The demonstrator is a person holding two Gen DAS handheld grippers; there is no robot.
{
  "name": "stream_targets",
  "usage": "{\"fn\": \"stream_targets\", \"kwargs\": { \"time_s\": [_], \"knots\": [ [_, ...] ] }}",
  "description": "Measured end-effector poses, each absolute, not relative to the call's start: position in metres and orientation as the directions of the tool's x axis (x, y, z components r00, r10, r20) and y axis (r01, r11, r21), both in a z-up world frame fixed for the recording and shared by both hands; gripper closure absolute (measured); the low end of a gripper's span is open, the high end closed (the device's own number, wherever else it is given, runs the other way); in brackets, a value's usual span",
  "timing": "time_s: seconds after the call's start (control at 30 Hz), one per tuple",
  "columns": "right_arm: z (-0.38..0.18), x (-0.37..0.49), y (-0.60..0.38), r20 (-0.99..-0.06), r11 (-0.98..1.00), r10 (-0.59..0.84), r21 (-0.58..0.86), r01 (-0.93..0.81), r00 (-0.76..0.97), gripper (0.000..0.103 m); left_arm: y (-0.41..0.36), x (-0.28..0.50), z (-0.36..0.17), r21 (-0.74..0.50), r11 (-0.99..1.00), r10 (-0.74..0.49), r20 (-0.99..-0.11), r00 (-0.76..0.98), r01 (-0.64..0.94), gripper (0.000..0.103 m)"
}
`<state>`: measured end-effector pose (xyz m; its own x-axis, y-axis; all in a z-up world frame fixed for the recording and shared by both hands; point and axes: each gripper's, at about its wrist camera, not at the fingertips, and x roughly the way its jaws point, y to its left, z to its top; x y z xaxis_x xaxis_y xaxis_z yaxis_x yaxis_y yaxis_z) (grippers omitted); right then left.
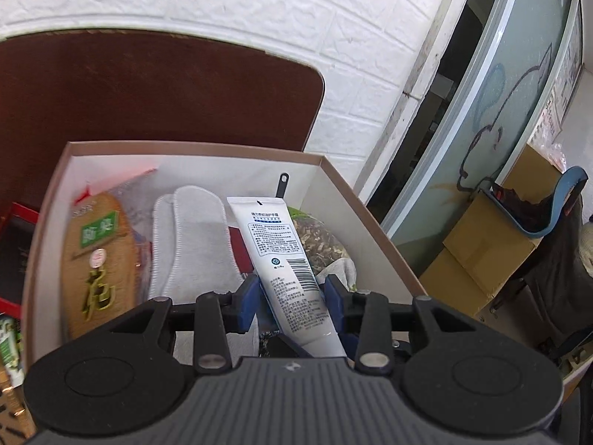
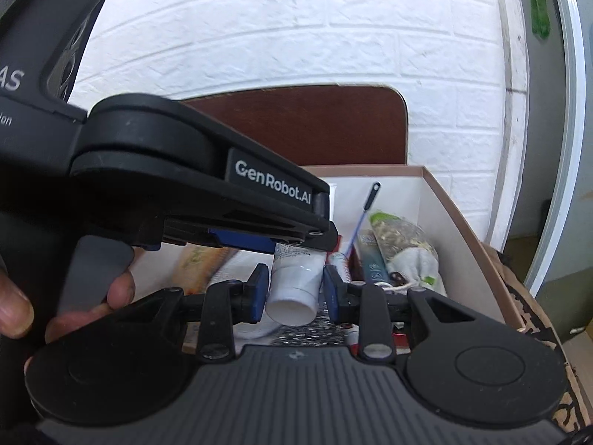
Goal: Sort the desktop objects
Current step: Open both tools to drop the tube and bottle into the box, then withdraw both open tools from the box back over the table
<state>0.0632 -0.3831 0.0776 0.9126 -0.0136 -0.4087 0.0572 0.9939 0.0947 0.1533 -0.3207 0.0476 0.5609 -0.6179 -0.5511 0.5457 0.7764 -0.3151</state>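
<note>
A white hand-cream tube [image 1: 283, 256] with a barcode is held over an open cardboard box [image 1: 355, 200]. My left gripper [image 1: 292, 296] is shut on the tube near its lower half. In the right wrist view the tube [image 2: 296, 282] hangs cap down, with the left gripper body [image 2: 207, 185] above it. My right gripper [image 2: 296, 289] has a blue pad on each side of the tube's cap end; whether the pads touch it is unclear. The box [image 2: 459, 222] lies below.
The box holds a tan snack packet [image 1: 98, 259], white insoles [image 1: 192, 244], a bag of dried herbs [image 1: 318, 237], and a thin brush [image 2: 361, 218]. A brown mat [image 1: 148, 89] lies behind it. A red box [image 1: 15, 244] sits left. Cardboard cartons [image 1: 489, 244] stand right.
</note>
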Motion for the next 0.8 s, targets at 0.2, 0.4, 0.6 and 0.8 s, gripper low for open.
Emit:
{"fn": "stream_targets", "kwargs": {
  "time_s": [0.2, 0.4, 0.6, 0.8],
  "knots": [
    [0.064, 0.077, -0.397, -0.443, 0.991, -0.026, 0.107, 0.082, 0.896, 0.072, -0.332, 0.171, 0.036, -0.325, 0.773, -0.618, -0.577, 0.534, 0.544, 0.063],
    [0.057, 0.085, -0.404, -0.467, 0.989, -0.052, 0.096, 0.109, 0.883, 0.052, -0.323, 0.166, 0.039, -0.361, 0.728, -0.672, -0.544, 0.502, 0.583, 0.021],
    [0.056, 0.074, -0.406, -0.444, 0.988, -0.060, 0.104, 0.117, 0.894, 0.042, -0.314, 0.157, 0.044, -0.367, 0.742, -0.657, -0.565, 0.500, 0.560, 0.010],
    [0.058, 0.062, -0.403, -0.410, 0.986, -0.102, 0.076, 0.146, 0.906, 0.013, -0.308, 0.136, 0.052, -0.310, 0.769, -0.622, -0.566, 0.541, 0.559, 0.010]
  ]
}}
